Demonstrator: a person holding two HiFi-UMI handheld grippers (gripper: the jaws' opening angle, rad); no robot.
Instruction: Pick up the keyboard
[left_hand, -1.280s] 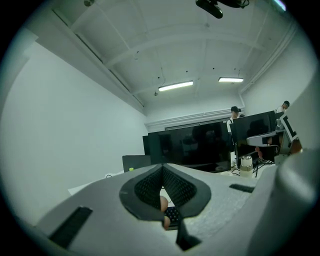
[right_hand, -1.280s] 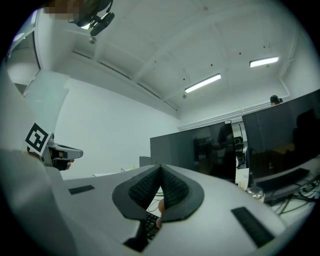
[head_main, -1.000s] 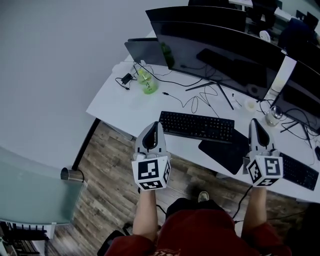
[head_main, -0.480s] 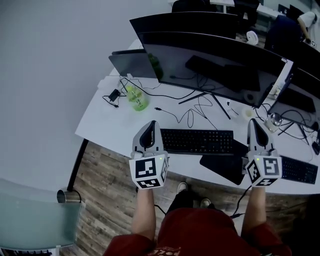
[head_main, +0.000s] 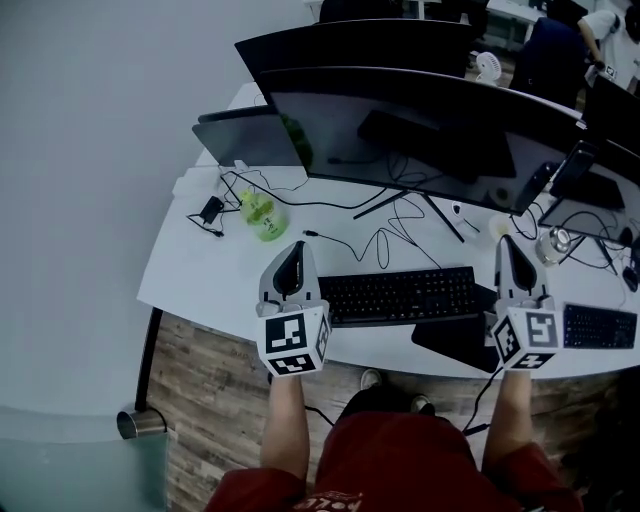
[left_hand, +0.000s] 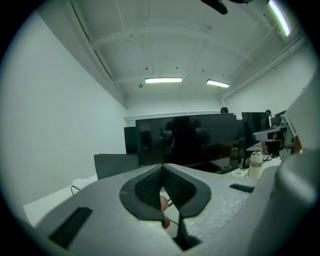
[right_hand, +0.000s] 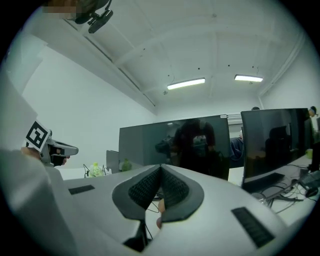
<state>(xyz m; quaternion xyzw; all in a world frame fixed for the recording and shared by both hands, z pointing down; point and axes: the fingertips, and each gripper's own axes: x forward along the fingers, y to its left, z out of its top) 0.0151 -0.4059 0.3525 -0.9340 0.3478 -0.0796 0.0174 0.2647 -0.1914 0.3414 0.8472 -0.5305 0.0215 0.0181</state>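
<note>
A black keyboard (head_main: 400, 295) lies flat on the white desk (head_main: 190, 270), near its front edge. My left gripper (head_main: 296, 246) hovers just past the keyboard's left end, jaws shut and empty. My right gripper (head_main: 508, 241) hangs just off the keyboard's right end, also shut on nothing. In the left gripper view the jaws (left_hand: 162, 167) meet in front of the dark monitor (left_hand: 185, 137). The right gripper view shows the same closed tips (right_hand: 160, 170). The gripper bodies hide the keyboard in both gripper views.
A wide curved monitor (head_main: 420, 120) stands behind the keyboard, with loose cables (head_main: 385, 225) in front of it. A green bottle (head_main: 262, 215) sits at the left, a black mouse pad (head_main: 460, 342) by the keyboard's right end, a second keyboard (head_main: 598, 327) far right, a jar (head_main: 553, 241) behind it.
Both grippers have come forward from the desk's front edge and now flank the keyboard's two ends. The person has stepped closer to the desk. The keyboard has not moved.
</note>
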